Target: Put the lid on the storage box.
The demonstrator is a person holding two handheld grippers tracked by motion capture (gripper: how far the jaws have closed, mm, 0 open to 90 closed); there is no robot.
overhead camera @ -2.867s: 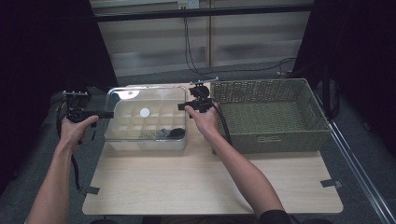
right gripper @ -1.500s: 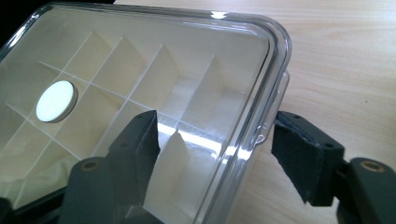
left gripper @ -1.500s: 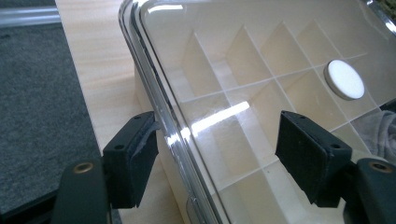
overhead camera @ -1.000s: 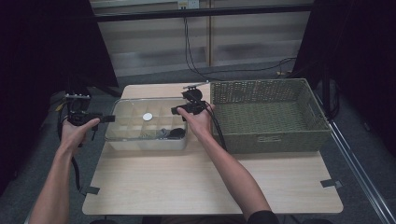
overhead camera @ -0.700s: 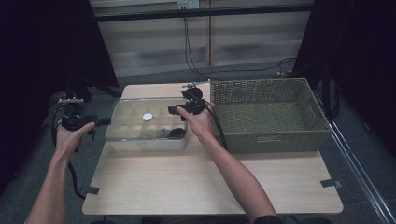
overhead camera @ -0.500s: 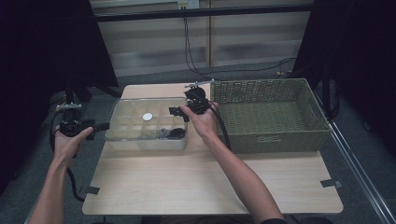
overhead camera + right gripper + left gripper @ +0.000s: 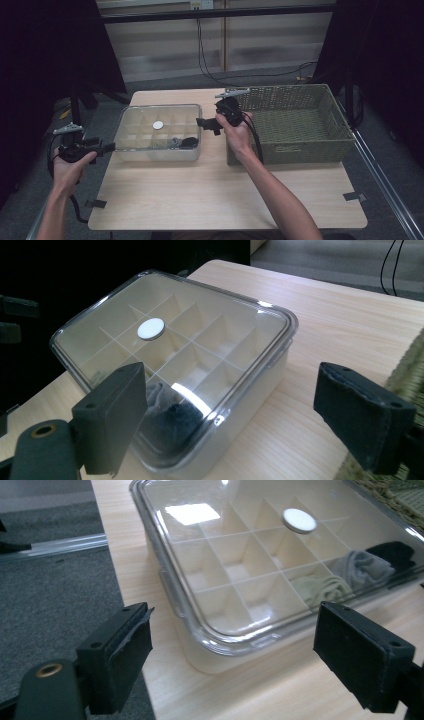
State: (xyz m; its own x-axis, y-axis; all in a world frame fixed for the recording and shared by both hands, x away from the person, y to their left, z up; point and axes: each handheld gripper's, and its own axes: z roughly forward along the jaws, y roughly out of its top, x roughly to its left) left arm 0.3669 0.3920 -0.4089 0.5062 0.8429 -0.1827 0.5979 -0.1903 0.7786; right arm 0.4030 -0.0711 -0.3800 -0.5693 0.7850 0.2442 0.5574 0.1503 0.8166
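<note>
High view: seen on the left part of the wooden table (image 7: 225, 190), a clear plastic compartment box (image 7: 160, 132) with its lid on, just beside the woven basket (image 7: 295, 125). Left gripper (image 7: 102, 147) held off the table's left edge, near the box's left end but apart from it. Right gripper (image 7: 206, 123) held between box and basket, close to the box's right end, not touching.

Left gripper view: jaws spread wide, nothing between them. Ahead, the box (image 7: 260, 575) with a transparent lid (image 7: 200, 540), a white round disc (image 7: 299, 520) on top, and rolled socks (image 7: 350, 575) in the far compartments.

Right gripper view: jaws also spread wide and empty. Below, the same box (image 7: 200, 375), lid rim (image 7: 280, 335) protruding a little over the walls.

Judged as light, stiff and rather slippery, with hard smooth plastic; probably a little brittle under hard squeezing. Best taken at the two short ends, under the lid rim, with both grippers together and level.
</note>
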